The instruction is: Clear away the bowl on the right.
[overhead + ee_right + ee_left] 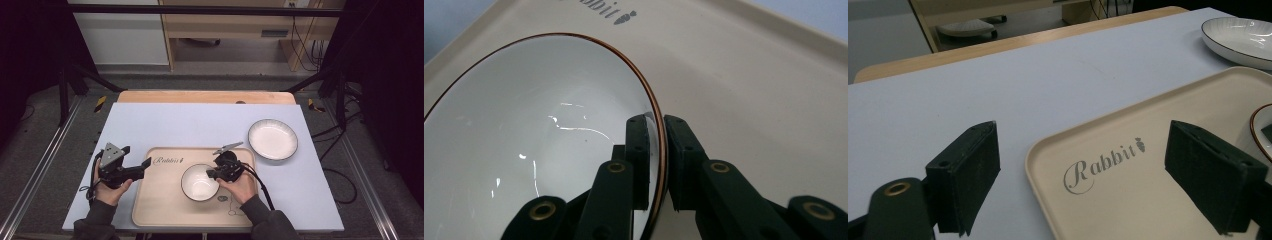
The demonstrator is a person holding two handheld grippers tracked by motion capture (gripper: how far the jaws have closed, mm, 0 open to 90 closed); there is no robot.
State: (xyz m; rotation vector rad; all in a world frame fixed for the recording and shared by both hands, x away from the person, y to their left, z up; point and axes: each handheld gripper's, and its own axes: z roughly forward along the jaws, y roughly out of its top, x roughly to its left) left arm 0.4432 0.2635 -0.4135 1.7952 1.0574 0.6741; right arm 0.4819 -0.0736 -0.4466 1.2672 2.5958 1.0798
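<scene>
Blue-grey table (165,125) carries my tray (160,210). Right gripper (216,173) has its jaws pinched on the bowl (197,184) rim at 3 o'clock. Left gripper (145,165) hovers, jaws wide, at the tray's 9 o'clock edge. Plate (272,139) sits at 2 o'clock.

A wooden tabletop (150,96) is covered by a pale blue-grey sheet (165,125). On the sheet a beige rectangular plastic tray (165,200) is laid near the front edge, and a white dark-rimmed ceramic plate (272,139) just beside its far right corner
</scene>
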